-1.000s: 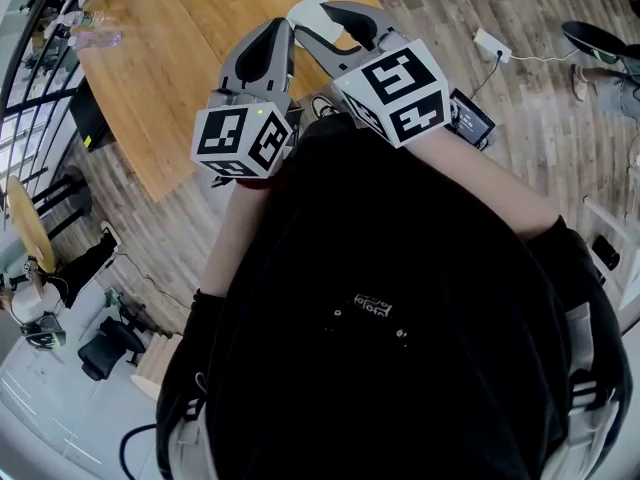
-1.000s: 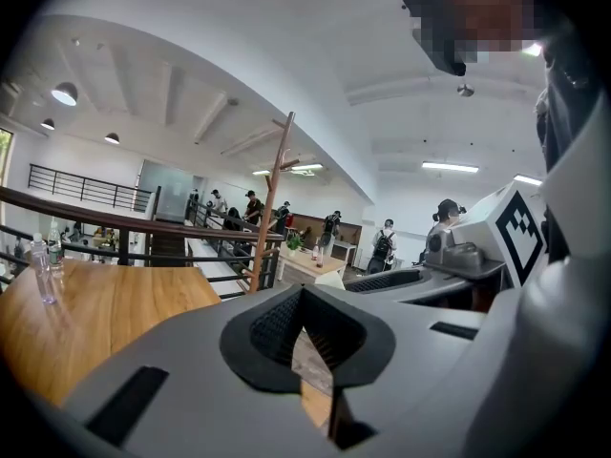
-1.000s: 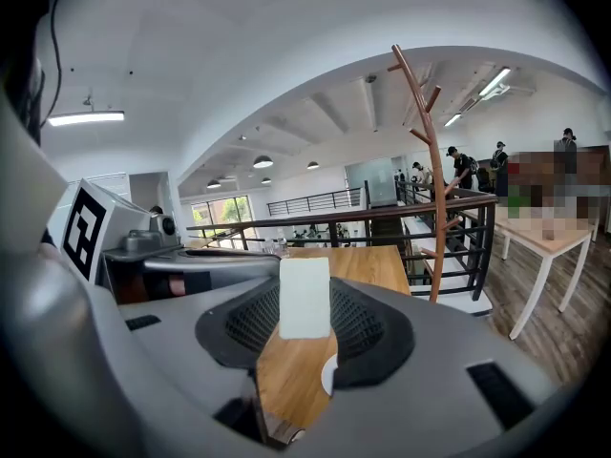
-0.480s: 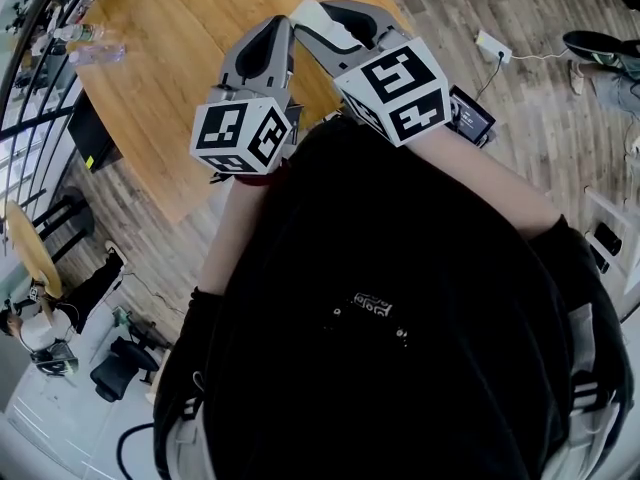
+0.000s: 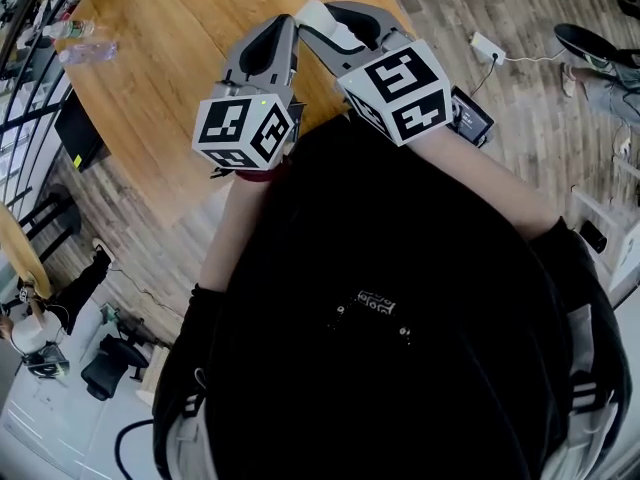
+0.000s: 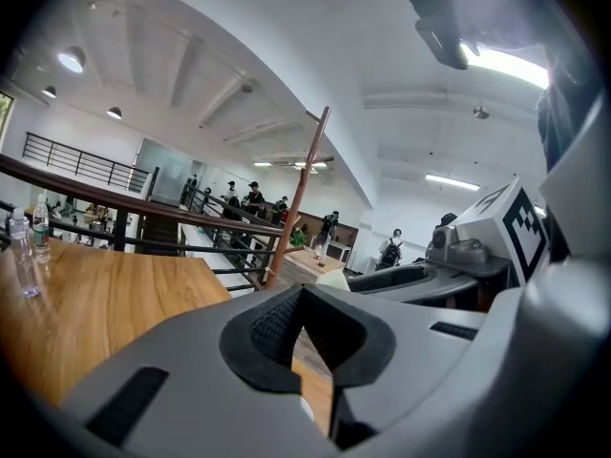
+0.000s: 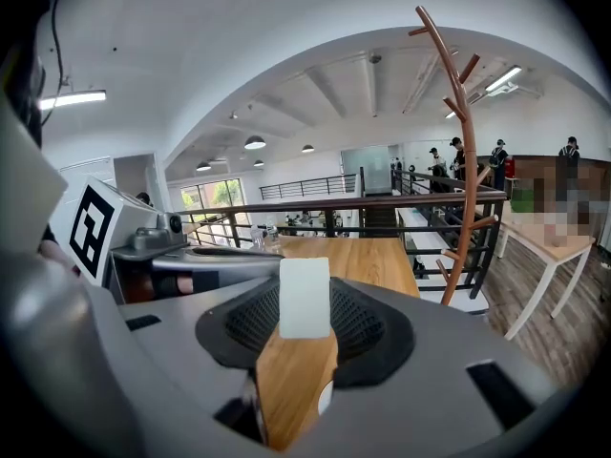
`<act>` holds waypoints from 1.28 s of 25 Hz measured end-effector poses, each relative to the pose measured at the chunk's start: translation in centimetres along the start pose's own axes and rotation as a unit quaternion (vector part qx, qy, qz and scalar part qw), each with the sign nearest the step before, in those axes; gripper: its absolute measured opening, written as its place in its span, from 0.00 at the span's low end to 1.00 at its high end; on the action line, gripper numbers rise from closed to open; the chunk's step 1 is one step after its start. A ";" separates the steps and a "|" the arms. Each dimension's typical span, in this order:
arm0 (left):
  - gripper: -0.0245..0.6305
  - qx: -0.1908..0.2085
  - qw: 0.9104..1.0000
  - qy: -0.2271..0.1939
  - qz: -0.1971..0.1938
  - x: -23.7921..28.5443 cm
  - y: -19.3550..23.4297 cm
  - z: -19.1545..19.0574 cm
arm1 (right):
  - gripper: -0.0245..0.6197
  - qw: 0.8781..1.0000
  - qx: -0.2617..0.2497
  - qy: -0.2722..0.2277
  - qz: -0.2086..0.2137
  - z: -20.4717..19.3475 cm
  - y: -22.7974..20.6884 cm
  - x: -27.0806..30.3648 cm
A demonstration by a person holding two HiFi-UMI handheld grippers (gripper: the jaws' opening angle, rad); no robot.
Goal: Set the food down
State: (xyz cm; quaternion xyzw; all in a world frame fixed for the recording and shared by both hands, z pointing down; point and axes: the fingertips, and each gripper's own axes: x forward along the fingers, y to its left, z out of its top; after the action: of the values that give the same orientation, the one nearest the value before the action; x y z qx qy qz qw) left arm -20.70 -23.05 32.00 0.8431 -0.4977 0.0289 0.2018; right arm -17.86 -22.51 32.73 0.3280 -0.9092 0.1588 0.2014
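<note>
Filling the lower half of the head view, the person's black top [image 5: 400,318] hides most of the floor. Above it, the wooden table [image 5: 150,78] spreads across the upper left of the frame. Both tools sit side by side at upper centre, over the table's near edge. The right gripper [image 7: 305,327] is clamped on the food [image 7: 305,299], a pale, flat rectangular piece that stands upright between the black pads at the centre of the right gripper view. The tabletop shows behind and below it. The left gripper [image 6: 303,303] has its jaw tips pressed together with nothing between them. Two clear plastic bottles [image 5: 85,43] lie at the table's far corner, upper left in the head view.
</note>
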 end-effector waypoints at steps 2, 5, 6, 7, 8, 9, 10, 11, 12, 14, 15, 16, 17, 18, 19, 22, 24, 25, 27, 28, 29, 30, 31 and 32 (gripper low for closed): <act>0.04 -0.008 1.000 0.002 0.006 0.6 0.2 -0.1 | 0.30 1.000 -0.002 0.008 0.006 -0.1 -0.6 0.3; 0.04 -0.015 1.000 0.004 0.015 1.3 0.5 -0.1 | 0.30 1.000 -0.003 0.015 0.016 0.0 -1.3 0.8; 0.04 -0.015 1.000 0.005 0.018 1.5 0.7 0.0 | 0.30 1.000 -0.002 0.016 0.020 0.1 -1.4 1.0; 0.04 -0.015 1.000 0.006 0.021 1.6 0.9 0.1 | 0.30 1.000 -0.002 0.016 0.023 0.2 -1.5 1.2; 0.04 -0.015 1.000 0.007 0.024 1.7 1.2 0.2 | 0.30 0.999 -0.003 0.017 0.027 0.4 -1.6 1.5; 0.04 -0.017 0.999 0.007 0.028 1.8 1.5 0.3 | 0.30 0.999 -0.004 0.018 0.032 0.6 -1.6 1.8; 0.04 -0.019 0.999 0.007 0.032 1.9 1.8 0.3 | 0.30 0.999 -0.004 0.019 0.037 0.8 -1.5 2.2; 0.04 -0.022 0.999 0.007 0.036 1.9 2.1 0.3 | 0.30 0.999 -0.002 0.020 0.043 0.8 -1.4 2.5; 0.04 -0.025 0.999 0.008 0.040 1.9 2.4 0.2 | 0.30 0.999 -0.002 0.023 0.047 0.8 -1.3 2.7; 0.04 -0.030 0.999 0.010 0.044 2.0 2.6 -0.1 | 0.30 0.998 -0.003 0.026 0.052 0.5 -1.4 3.0; 0.04 -0.031 0.999 0.011 0.044 2.1 2.6 -0.2 | 0.30 0.998 -0.005 0.027 0.053 0.3 -1.6 3.1; 0.04 -0.032 0.999 0.013 0.043 2.2 2.5 -0.3 | 0.30 0.998 -0.006 0.027 0.054 0.2 -1.8 3.1; 0.04 -0.032 0.999 0.015 0.041 2.2 2.4 -0.4 | 0.30 0.998 -0.007 0.027 0.055 0.1 -1.9 3.1; 0.04 -0.033 0.998 0.017 0.041 2.3 2.4 -0.4 | 0.30 0.998 -0.006 0.027 0.057 0.1 -2.0 3.1; 0.05 -0.032 0.998 0.019 0.043 2.3 2.5 -0.5 | 0.30 0.998 -0.006 0.028 0.059 0.1 -1.9 3.2; 0.05 -0.033 0.998 0.026 0.057 2.4 3.2 -1.2 | 0.30 0.997 -0.006 0.029 0.068 0.0 -1.5 3.5; 0.05 -0.034 0.996 0.036 0.071 2.3 3.7 -1.9 | 0.30 0.997 -0.003 0.033 0.071 -0.5 -1.4 3.7; 0.05 -0.034 0.996 0.040 0.078 2.3 3.9 -2.3 | 0.30 0.997 -0.002 0.036 0.071 -1.0 -1.5 3.8; 0.04 -0.036 0.994 0.047 0.088 2.1 4.1 -2.8 | 0.30 0.997 0.001 0.043 0.071 -1.9 -1.9 4.0; 0.04 -0.037 0.994 0.050 0.091 2.0 4.1 -3.1 | 0.30 0.996 0.002 0.047 0.070 -2.4 -2.2 4.1; 0.05 -0.038 0.994 0.054 0.093 1.9 4.2 -3.3 | 0.30 0.996 0.003 0.051 0.069 -2.7 -2.4 4.3; 0.04 -0.038 0.993 0.058 0.093 2.0 4.2 -3.5 | 0.30 0.996 0.004 0.055 0.069 -3.0 -2.6 4.5; 0.04 -0.038 0.993 0.062 0.094 2.0 4.2 -3.8 | 0.30 0.996 0.006 0.057 0.069 -3.3 -2.7 4.7; 0.04 -0.039 0.993 0.065 0.094 2.0 4.1 -4.0 | 0.30 0.996 0.008 0.060 0.070 -3.5 -2.7 4.8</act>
State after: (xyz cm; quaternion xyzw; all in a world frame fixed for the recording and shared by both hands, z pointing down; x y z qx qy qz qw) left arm -22.59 -24.99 37.51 0.7805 -0.5611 0.0836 0.2627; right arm -18.53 -25.59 38.44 0.2551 -0.9150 0.1990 0.2411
